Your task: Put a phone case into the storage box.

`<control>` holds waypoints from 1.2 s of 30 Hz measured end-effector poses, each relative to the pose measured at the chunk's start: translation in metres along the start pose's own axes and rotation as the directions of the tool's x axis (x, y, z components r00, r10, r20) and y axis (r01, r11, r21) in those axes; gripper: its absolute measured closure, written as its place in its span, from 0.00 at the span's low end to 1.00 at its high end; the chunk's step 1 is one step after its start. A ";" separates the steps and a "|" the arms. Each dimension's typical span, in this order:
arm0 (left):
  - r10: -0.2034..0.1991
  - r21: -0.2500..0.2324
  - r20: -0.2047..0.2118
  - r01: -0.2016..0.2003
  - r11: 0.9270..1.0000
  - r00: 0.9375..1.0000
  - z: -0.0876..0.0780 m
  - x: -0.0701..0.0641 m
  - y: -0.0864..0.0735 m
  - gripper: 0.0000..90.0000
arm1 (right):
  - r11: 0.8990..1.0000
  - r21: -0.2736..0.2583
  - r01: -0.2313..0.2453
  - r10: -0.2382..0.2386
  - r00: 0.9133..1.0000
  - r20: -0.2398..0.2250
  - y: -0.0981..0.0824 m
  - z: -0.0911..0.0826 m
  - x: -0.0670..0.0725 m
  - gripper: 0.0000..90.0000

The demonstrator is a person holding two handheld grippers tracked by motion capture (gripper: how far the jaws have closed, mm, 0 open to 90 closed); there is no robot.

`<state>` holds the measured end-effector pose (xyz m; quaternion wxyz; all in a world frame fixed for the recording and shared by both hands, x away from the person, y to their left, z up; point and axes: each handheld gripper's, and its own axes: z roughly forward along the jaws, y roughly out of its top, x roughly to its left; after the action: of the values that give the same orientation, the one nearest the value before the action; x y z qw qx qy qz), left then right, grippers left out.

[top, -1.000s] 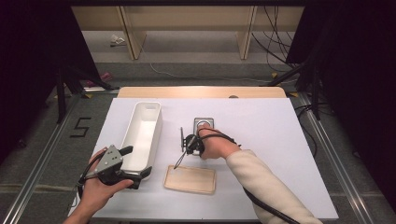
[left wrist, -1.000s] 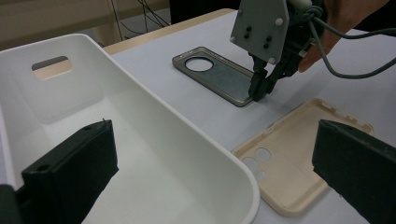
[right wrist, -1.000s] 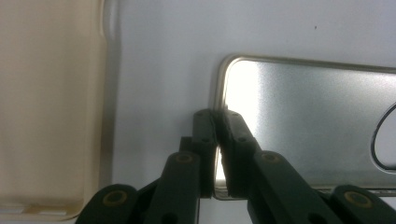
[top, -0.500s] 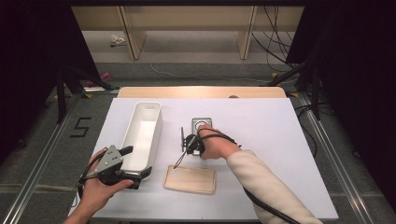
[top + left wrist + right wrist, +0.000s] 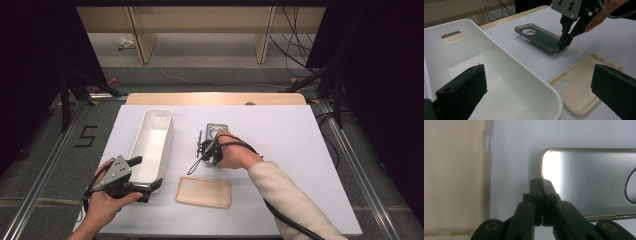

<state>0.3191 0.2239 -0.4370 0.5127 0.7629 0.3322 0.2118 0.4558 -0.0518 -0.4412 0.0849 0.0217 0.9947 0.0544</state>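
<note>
Right of the bin (image 5: pixel 152 145), the right gripper (image 5: pixel 564 42) had pinched the grey case (image 5: pixel 539 37) by its near edge, tilting it, long axis running far; left gripper (image 5: pixel 150 186) idled open.

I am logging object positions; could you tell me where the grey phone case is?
In the high view the grey phone case lies mid-table, right of the white bin, its near edge pinched by the right gripper.

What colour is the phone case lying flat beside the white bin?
Beige phone case; left gripper view.
</note>
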 end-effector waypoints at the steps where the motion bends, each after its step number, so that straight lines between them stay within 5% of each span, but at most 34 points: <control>1: 0.000 0.000 0.000 0.000 1.000 1.000 0.000 0.000 0.000 0.00 | 1.000 -0.005 -0.004 0.004 1.000 0.001 -0.001 -0.002 0.000 1.00; 8: -0.002 0.001 -0.001 0.002 1.000 1.000 0.000 0.000 0.000 0.00 | 0.996 -0.083 -0.037 0.037 0.999 0.001 -0.011 -0.013 0.002 1.00; 18: -0.003 0.005 -0.004 0.003 1.000 1.000 0.000 0.000 0.000 0.00 | 0.970 -0.223 -0.097 0.100 0.995 0.001 -0.038 -0.029 0.008 1.00; 21: -0.004 0.006 -0.006 0.004 1.000 1.000 0.000 0.001 0.000 0.00 | 0.944 -0.304 -0.130 0.136 0.991 -0.002 -0.055 -0.035 0.009 1.00; 22: -0.004 0.006 -0.006 0.004 1.000 1.000 0.000 0.001 0.000 0.00 | 0.944 -0.304 -0.130 0.136 0.991 -0.002 -0.055 -0.035 0.009 1.00; 27: -0.005 0.008 -0.008 0.005 1.000 1.000 0.001 0.001 -0.001 0.00 | 0.908 -0.385 -0.164 0.172 0.985 -0.014 -0.076 -0.039 0.012 1.00; 28: -0.005 0.008 -0.008 0.005 1.000 1.000 0.001 0.001 -0.001 0.00 | 0.908 -0.385 -0.164 0.172 0.985 -0.014 -0.076 -0.039 0.012 1.00; 30: -0.002 0.011 -0.009 0.002 1.000 1.000 0.001 0.001 -0.001 0.00 | 0.885 -0.431 -0.177 0.187 0.982 -0.019 -0.086 -0.039 0.016 1.00; 32: -0.002 0.012 -0.009 0.002 1.000 1.000 0.001 0.001 -0.001 0.00 | 0.878 -0.444 -0.181 0.188 0.982 -0.028 -0.090 -0.040 0.017 1.00; 33: -0.005 0.013 -0.009 0.005 1.000 1.000 0.001 0.001 -0.001 0.00 | 0.860 -0.476 -0.186 0.194 0.980 -0.033 -0.097 -0.039 0.020 1.00; 34: -0.005 0.013 -0.009 0.005 1.000 1.000 0.001 0.001 -0.001 0.00 | 0.860 -0.476 -0.186 0.194 0.980 -0.033 -0.097 -0.039 0.020 1.00; 35: -0.004 0.014 -0.010 0.004 1.000 1.000 0.001 0.001 -0.001 0.00 | 0.843 -0.501 -0.197 0.206 0.978 -0.037 -0.103 -0.038 0.024 1.00; 36: -0.004 0.014 -0.010 0.004 1.000 1.000 0.001 0.001 -0.001 0.00 | 0.836 -0.511 -0.198 0.209 0.977 -0.038 -0.105 -0.037 0.025 1.00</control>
<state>0.3202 0.2239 -0.4385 0.5061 0.7646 0.3378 0.2123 0.4209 -0.1586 -0.4207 0.0910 0.1043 0.9355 0.3252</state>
